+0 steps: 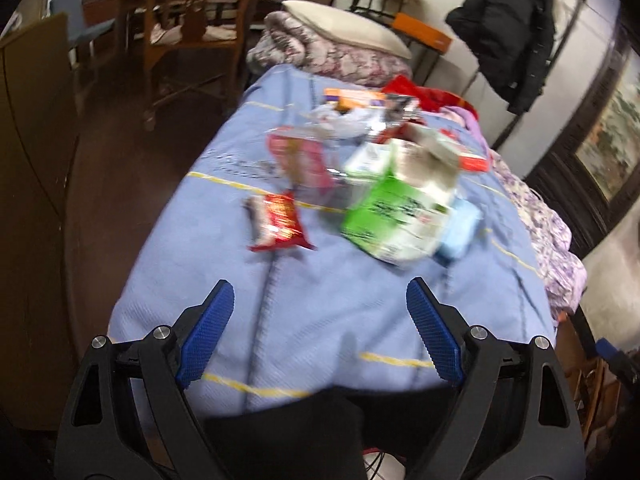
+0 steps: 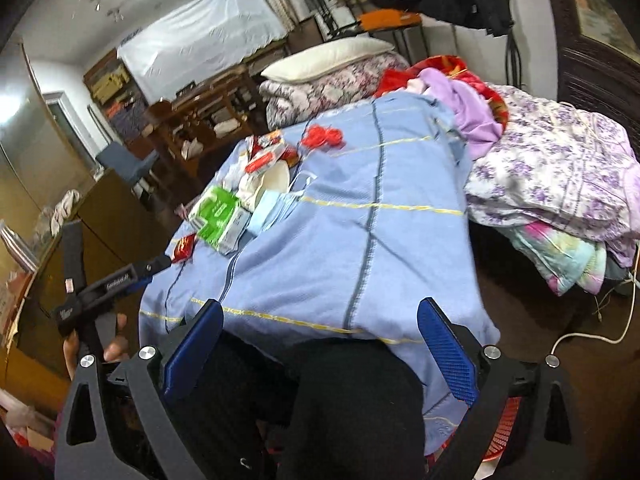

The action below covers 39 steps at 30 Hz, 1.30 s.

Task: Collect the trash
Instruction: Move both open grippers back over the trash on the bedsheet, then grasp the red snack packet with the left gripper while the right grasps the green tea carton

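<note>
Trash lies piled on a blue bed cover [image 1: 304,320]: a red snack wrapper [image 1: 276,224], a green and white pack [image 1: 396,216], a pale blue mask pack [image 1: 456,232], a pink bag [image 1: 296,160] and an orange box [image 1: 352,98]. My left gripper [image 1: 320,284] hovers open short of the wrapper, holding nothing. In the right wrist view the green pack [image 2: 218,216], red wrapper [image 2: 184,248] and a white cup [image 2: 272,182] lie far left. My right gripper [image 2: 320,306] is open and empty over the cover's near edge. The left gripper [image 2: 120,280] shows there, held by a hand [image 2: 114,346].
A black bag-like shape [image 2: 340,400] sits just below the right gripper, beside a red mesh basket [image 2: 508,432]. Folded floral quilts [image 2: 560,168] and a purple cloth [image 2: 472,108] crowd the bed's right side. A pillow [image 1: 344,28] lies at the far end. A wooden chair [image 1: 192,28] stands left.
</note>
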Motion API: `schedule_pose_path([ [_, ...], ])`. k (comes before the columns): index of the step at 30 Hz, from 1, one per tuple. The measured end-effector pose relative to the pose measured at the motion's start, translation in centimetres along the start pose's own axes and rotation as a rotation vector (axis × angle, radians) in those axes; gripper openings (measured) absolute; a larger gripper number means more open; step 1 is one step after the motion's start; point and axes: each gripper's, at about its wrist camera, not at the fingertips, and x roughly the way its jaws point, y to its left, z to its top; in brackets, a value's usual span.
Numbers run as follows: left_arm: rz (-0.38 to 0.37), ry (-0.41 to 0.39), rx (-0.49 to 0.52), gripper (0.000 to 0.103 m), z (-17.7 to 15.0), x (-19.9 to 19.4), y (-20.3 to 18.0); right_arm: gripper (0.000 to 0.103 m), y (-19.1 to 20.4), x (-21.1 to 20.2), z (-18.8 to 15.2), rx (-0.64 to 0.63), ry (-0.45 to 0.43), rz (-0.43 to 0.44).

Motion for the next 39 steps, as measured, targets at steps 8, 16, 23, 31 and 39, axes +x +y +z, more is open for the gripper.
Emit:
schedule_pose_path([
  [8,0.04,0.022,0.002,0.084,1.7,2.8,2.5,0.096,2.1,3.8,0.8,-0.041,0.069,-0.004],
  [16,0.04,0.005,0.058,0.066,3.2,4.6,2.1,0.096,4.8,6.4,2.0,-0.087,0.103,0.027],
  [23,0.014,-0.021,0.046,0.04,3.3,3.9,2.7,0.094,7.9,8.5,3.4,-0.138,0.079,0.087],
  [31,-0.015,-0.045,0.024,0.039,3.0,1.6,3.8,0.078,11.0,13.6,4.8,-0.144,0.145,0.184],
  [39,-0.013,-0.045,0.019,0.039,3.1,2.0,4.3,0.073,11.7,17.9,5.7,-0.084,0.204,0.218],
])
